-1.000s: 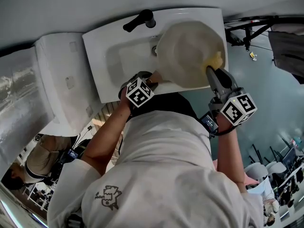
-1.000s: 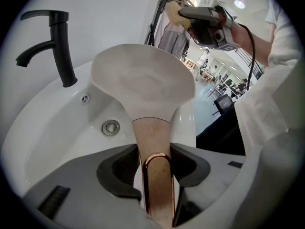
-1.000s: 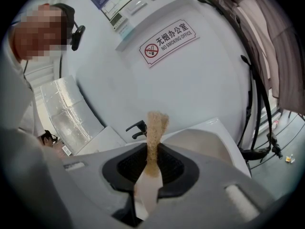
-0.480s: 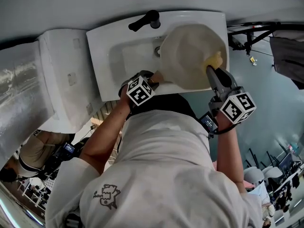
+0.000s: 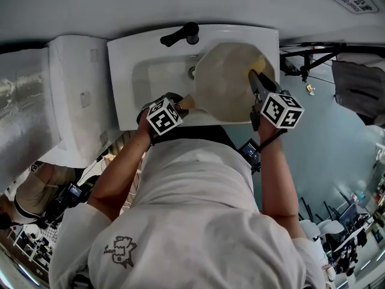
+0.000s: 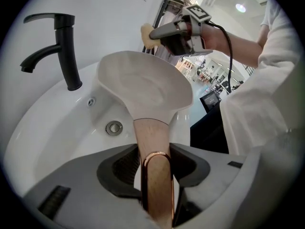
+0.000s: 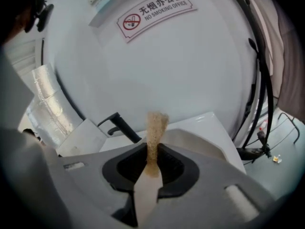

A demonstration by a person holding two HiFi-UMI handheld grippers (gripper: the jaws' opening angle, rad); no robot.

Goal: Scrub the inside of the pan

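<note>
A cream pan (image 5: 224, 82) is held tilted over the white sink (image 5: 129, 71). Its wooden handle (image 6: 151, 142), with a copper end ring, runs between the jaws of my left gripper (image 6: 155, 175), which is shut on it. In the head view the left gripper (image 5: 180, 104) is at the sink's front edge. My right gripper (image 5: 255, 76) is shut on a yellow sponge (image 5: 258, 64), which is squeezed thin between the jaws (image 7: 153, 151). In the left gripper view the sponge (image 6: 147, 35) hangs just above the pan's (image 6: 143, 87) far rim.
A black faucet (image 5: 179, 35) stands at the back of the sink, and the drain (image 6: 114, 127) lies below the pan. A white toilet tank (image 5: 75, 95) is left of the sink. Black stands and cables (image 5: 313, 56) are to the right. A no-smoking sign (image 7: 155, 12) hangs on the wall.
My right gripper has carried the sponge forward, from the pan's right side to its far right rim. The left gripper has kept its hold on the handle.
</note>
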